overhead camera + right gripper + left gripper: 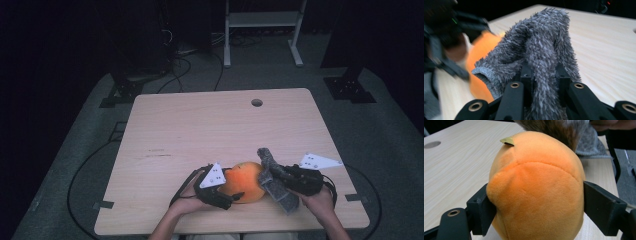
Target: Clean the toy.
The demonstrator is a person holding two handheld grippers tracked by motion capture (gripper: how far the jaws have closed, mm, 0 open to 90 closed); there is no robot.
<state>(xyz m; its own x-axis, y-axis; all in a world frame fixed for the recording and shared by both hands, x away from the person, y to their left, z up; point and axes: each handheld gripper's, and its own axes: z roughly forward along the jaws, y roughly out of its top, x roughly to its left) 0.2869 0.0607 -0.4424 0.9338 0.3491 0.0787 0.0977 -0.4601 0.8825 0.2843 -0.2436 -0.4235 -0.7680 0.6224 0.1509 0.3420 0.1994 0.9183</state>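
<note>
The left gripper (231,196) clamped the orange plush fruit (246,181) on the counter (210,125), near its front edge. The right gripper (274,172) pinched a fuzzy grey sock (276,184) just beside it. Both were secured; putting the two together looked not yet done.

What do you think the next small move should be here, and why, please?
Probably bring the right gripper a little closer to the orange plush fruit, so the fuzzy grey sock reaches it. Its jaws are pinched shut on the sock, which hangs beside the fruit. The left gripper has its jaws pressed against the fruit's sides on the table, steadying it.
</note>
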